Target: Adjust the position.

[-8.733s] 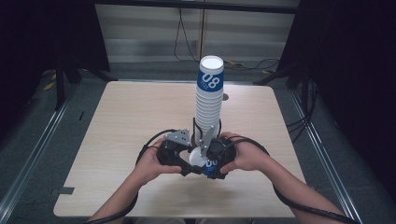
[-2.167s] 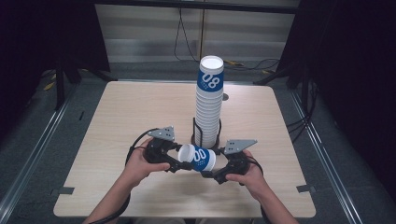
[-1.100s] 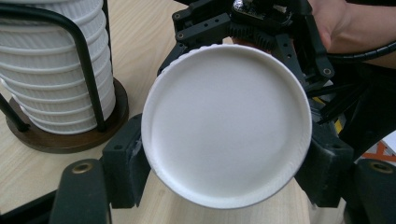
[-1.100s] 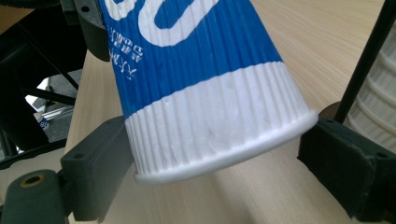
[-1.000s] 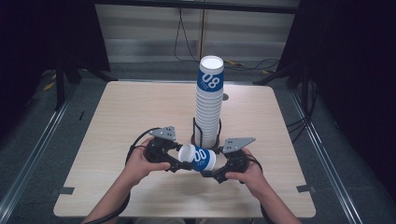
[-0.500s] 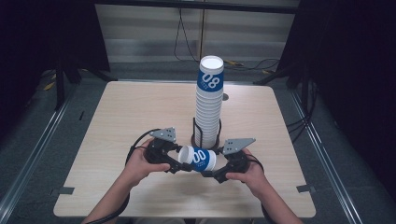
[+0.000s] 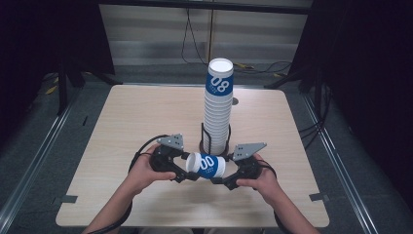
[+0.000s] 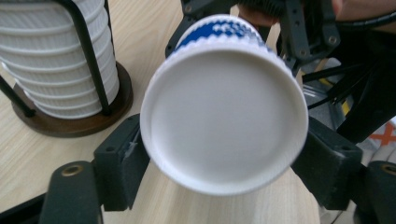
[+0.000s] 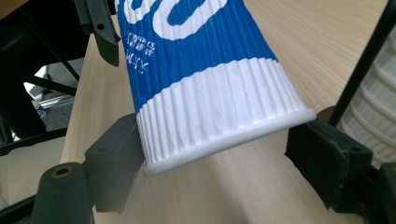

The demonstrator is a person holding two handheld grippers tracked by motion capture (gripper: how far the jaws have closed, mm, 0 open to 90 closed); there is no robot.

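Note:
A blue-and-white ribbed paper cup (image 7: 207, 165) hangs level above the table's near half, between my two grippers. In the left gripper view its white base (image 8: 224, 121) faces the camera between the jaws of my left gripper (image 8: 222, 154), which have just been opening. The pads stand right beside the base's rim, and I see no squeeze. In the right gripper view my right gripper (image 9: 219, 154) is shut on the cup (image 9: 205, 84) at its mouth rim, one pad on each side. From above, the left gripper (image 7: 187, 171) and right gripper (image 7: 225, 178) face each other.
A tall stack of upturned cups (image 7: 218, 109) stands in a black wire holder (image 7: 214, 141) on a round base just behind the grippers. The wooden table (image 7: 146, 112) has bare room left and right. Cables trail from both grippers.
Since the oldest frame the hands have drawn back from the stack and apart, and the cup now lies level between them. Over the last second nothing has visibly moved.

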